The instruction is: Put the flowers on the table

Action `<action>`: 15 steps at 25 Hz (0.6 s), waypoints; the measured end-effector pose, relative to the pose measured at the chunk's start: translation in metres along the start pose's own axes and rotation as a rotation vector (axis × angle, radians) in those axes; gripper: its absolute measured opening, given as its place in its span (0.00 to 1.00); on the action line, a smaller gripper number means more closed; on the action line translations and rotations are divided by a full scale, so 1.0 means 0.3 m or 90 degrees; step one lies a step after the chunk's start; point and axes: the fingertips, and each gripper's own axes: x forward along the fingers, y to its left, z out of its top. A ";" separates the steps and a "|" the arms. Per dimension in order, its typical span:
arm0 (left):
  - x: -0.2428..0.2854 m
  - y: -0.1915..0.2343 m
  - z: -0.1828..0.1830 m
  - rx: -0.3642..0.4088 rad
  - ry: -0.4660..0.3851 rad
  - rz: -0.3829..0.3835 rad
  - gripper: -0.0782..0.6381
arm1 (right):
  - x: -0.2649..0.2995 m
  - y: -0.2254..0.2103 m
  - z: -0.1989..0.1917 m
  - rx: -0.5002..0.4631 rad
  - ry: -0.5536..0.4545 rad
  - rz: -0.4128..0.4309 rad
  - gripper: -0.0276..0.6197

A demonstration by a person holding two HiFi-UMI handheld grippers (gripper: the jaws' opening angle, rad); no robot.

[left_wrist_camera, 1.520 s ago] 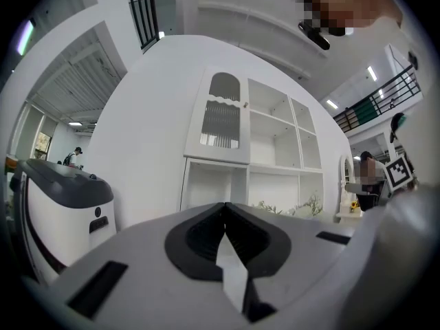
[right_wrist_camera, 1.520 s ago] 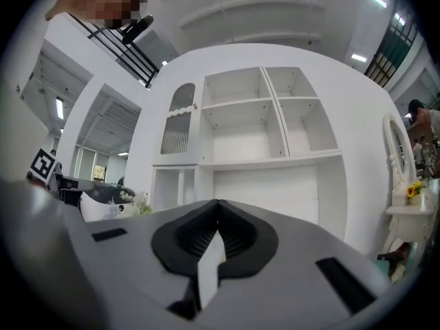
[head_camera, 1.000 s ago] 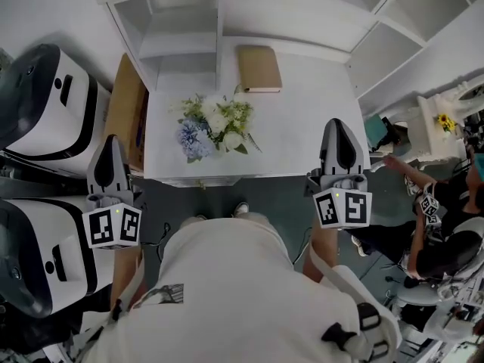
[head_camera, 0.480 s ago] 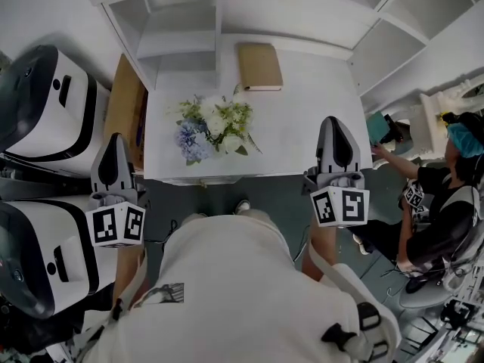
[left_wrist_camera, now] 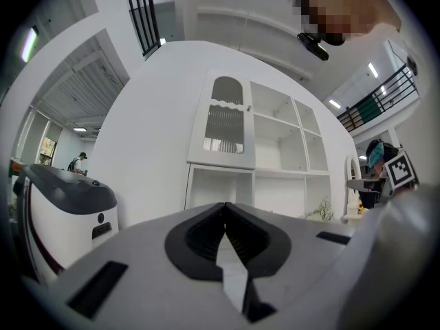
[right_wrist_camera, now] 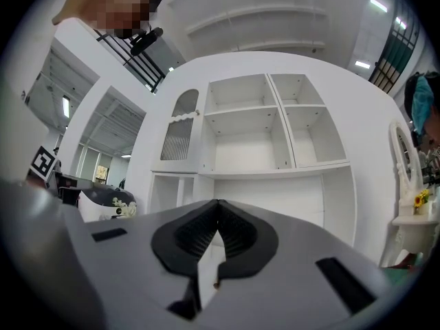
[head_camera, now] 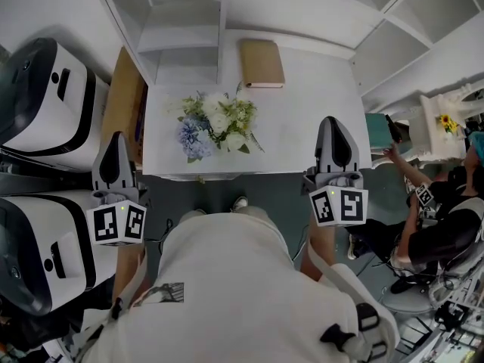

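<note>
A bouquet of white and pale blue flowers [head_camera: 215, 125] lies on the white table [head_camera: 302, 127], left of its middle near the front edge. My left gripper [head_camera: 113, 144] hangs below and left of the table, off its front left corner, jaws shut and empty. My right gripper [head_camera: 335, 127] hovers over the table's front right corner, also shut with nothing in it. Both gripper views look up at the white shelf unit [right_wrist_camera: 254, 136], jaw tips touching at left gripper [left_wrist_camera: 225, 206] and right gripper [right_wrist_camera: 218, 203].
A tan book [head_camera: 262, 63] lies at the table's back. White shelving [head_camera: 174, 21] stands behind the table. Two white-and-black machines [head_camera: 41, 104] stand at the left. A seated person [head_camera: 439, 218] is at the right, beside a stand with a sunflower [head_camera: 445, 122].
Both grippers have barely moved. The head view has shifted slightly. The person at the right has moved their arm and body.
</note>
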 end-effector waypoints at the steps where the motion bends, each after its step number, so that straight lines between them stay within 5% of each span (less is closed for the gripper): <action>1: -0.002 0.002 -0.002 -0.001 0.001 0.001 0.13 | 0.000 0.005 -0.004 -0.003 0.003 0.002 0.06; 15: 0.004 0.019 -0.021 -0.009 0.008 -0.009 0.13 | -0.001 0.040 -0.029 -0.006 0.017 0.001 0.06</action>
